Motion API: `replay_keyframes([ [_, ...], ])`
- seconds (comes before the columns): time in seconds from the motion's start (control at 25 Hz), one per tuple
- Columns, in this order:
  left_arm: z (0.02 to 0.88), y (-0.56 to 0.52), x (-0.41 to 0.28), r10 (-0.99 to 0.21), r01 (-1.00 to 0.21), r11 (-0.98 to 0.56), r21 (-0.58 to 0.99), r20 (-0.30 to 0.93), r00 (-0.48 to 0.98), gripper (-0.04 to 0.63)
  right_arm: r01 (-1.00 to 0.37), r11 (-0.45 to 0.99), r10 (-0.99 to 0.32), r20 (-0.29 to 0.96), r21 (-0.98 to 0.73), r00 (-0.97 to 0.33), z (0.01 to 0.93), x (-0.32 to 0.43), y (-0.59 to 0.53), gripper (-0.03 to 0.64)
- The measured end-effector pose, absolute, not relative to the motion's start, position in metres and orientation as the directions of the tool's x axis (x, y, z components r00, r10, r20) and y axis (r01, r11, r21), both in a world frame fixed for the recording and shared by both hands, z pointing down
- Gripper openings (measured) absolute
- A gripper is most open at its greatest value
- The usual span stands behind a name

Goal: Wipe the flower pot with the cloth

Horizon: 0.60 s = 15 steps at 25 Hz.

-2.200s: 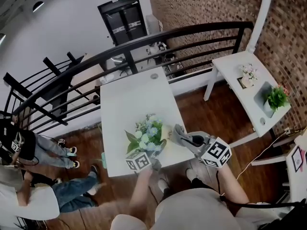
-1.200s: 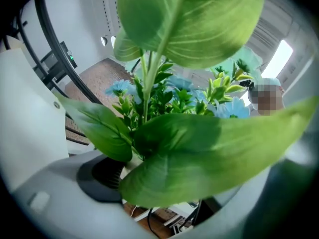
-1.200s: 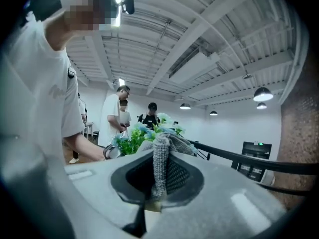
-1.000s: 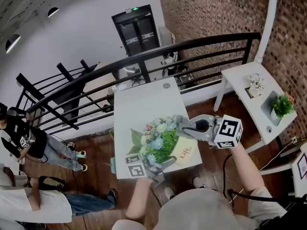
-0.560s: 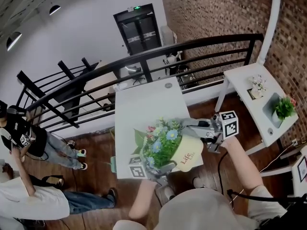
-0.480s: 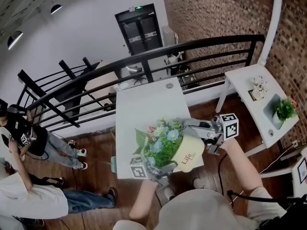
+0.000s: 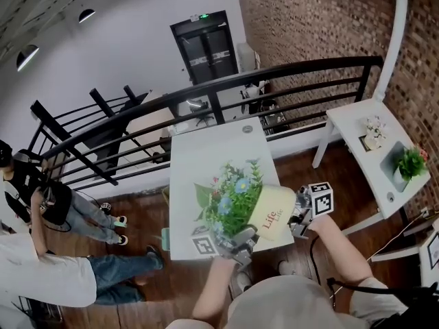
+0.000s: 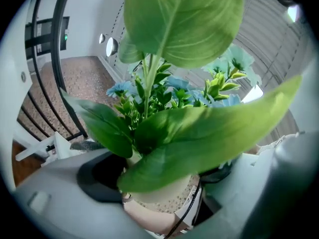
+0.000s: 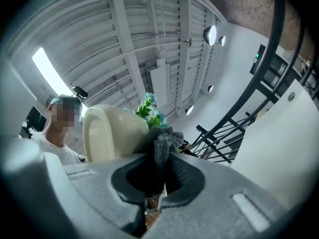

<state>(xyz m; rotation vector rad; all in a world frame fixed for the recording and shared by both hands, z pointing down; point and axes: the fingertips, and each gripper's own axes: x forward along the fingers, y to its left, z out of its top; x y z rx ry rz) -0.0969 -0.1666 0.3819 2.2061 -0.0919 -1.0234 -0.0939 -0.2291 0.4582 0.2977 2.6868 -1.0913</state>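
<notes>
Flower pot [image 7: 276, 214], cream, rounded, ceramic-looking, with blue flowers and big green leaves, is hanging over the 6 o'clock edge of the white rectangular table [image 7: 206, 156], mouth tilting toward 10 o'clock. Our left gripper [image 7: 240, 240] is clamping it near the rim from 7 o'clock. Our right gripper [image 7: 296, 218] is pinching the grey knitted cloth [image 9: 162, 146] at the pot's 3 o'clock, just beside the wall. We're judging this as mid-wipe. Next we're needing the cloth pressed on the wall and swept round.
</notes>
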Motion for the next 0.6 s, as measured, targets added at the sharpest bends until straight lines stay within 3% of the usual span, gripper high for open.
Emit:
replay_keyframes([
  [0.2, 0.394, -0.177, -0.104, -0.401, 0.185, -0.735, 0.653, -0.638, 0.658, 0.466, 0.199, 0.729, 0.051, -0.239, -0.655, -0.970, 0.476, -0.087, -0.231, 0.002],
  [0.36, 0.412, -0.196, -0.117, -0.509, 0.003, -0.719, 0.695, -0.528, 0.679, 0.466, 0.003, 0.825, -0.132, -0.198, -0.565, -0.971, 0.461, -0.048, -0.270, 0.002],
  [0.48, 0.431, -0.220, -0.131, -0.611, -0.195, -0.677, 0.710, -0.394, 0.687, 0.465, -0.062, 0.941, -0.124, -0.169, -0.333, -0.978, 0.411, -0.027, -0.266, 0.002],
  [0.6, 0.442, -0.237, -0.144, -0.669, -0.260, -0.637, 0.726, -0.353, 0.654, 0.465, -0.009, 1.000, -0.009, 0.034, 0.005, -0.999, 0.386, -0.047, -0.219, 0.002],
])
